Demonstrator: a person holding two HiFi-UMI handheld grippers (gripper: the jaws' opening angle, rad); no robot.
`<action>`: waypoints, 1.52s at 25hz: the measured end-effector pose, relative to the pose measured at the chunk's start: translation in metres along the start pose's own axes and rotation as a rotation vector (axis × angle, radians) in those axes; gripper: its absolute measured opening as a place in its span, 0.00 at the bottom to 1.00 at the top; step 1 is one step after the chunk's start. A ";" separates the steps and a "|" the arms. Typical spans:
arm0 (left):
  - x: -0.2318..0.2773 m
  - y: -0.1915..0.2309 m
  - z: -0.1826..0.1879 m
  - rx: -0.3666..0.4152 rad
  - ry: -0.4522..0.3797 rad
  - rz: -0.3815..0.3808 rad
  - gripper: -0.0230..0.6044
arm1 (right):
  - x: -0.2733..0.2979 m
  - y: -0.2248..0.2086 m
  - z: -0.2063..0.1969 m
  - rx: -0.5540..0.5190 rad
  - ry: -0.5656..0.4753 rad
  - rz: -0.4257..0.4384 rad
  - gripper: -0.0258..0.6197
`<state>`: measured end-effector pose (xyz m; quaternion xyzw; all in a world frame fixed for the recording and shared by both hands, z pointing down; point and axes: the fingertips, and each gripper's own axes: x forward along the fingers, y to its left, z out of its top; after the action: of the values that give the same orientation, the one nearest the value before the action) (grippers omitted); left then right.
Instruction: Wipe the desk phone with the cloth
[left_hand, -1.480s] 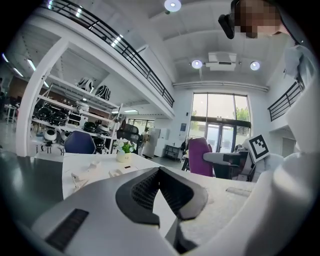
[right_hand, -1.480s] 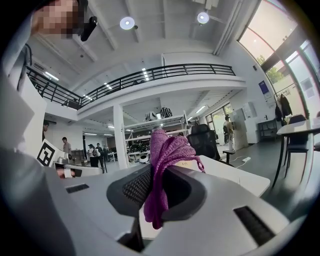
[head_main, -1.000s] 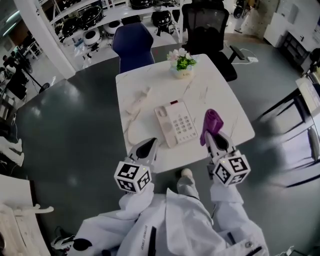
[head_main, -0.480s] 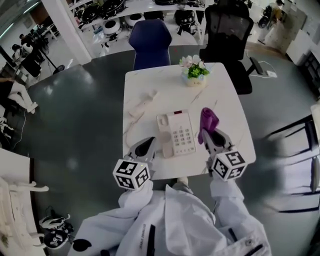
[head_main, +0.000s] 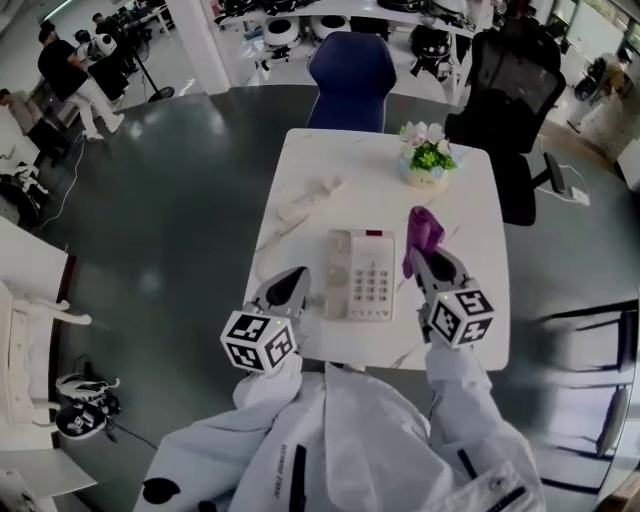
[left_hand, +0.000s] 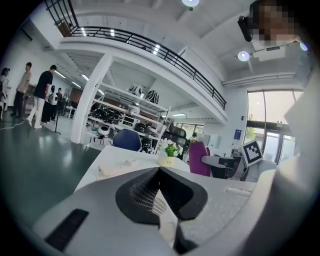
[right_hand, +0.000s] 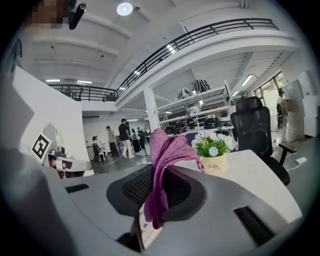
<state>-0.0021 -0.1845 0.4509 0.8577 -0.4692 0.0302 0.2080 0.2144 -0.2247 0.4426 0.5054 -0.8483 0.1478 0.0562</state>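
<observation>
Cloth (head_main: 422, 235), purple: was clamped in right gripper (head_main: 428, 262), just right of desk phone (head_main: 362, 273) | left gripper (head_main: 285, 290): jaws together, empty | wiping likely called for dragging loose end flat across keypad, lightly.

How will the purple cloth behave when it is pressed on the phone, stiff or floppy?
Probably floppy: the purple cloth bunches in soft folds in the right gripper. It looks light, so it should likely drape over the desk phone keys.

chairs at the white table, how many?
2: a blue chair at the far edge of the table, a black office chair off its far right corner. More may be out of frame.
</observation>
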 end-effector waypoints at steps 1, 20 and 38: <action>0.000 0.002 0.000 -0.003 -0.008 0.016 0.03 | 0.005 -0.001 0.001 -0.009 0.003 0.017 0.10; 0.035 0.024 -0.032 -0.047 0.090 0.044 0.03 | 0.084 -0.026 -0.027 -0.368 0.220 0.089 0.10; 0.063 0.029 -0.058 -0.090 0.182 -0.008 0.03 | 0.105 -0.002 -0.076 -0.425 0.376 0.197 0.10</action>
<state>0.0176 -0.2253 0.5288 0.8430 -0.4460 0.0859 0.2882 0.1608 -0.2905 0.5409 0.3610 -0.8799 0.0625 0.3025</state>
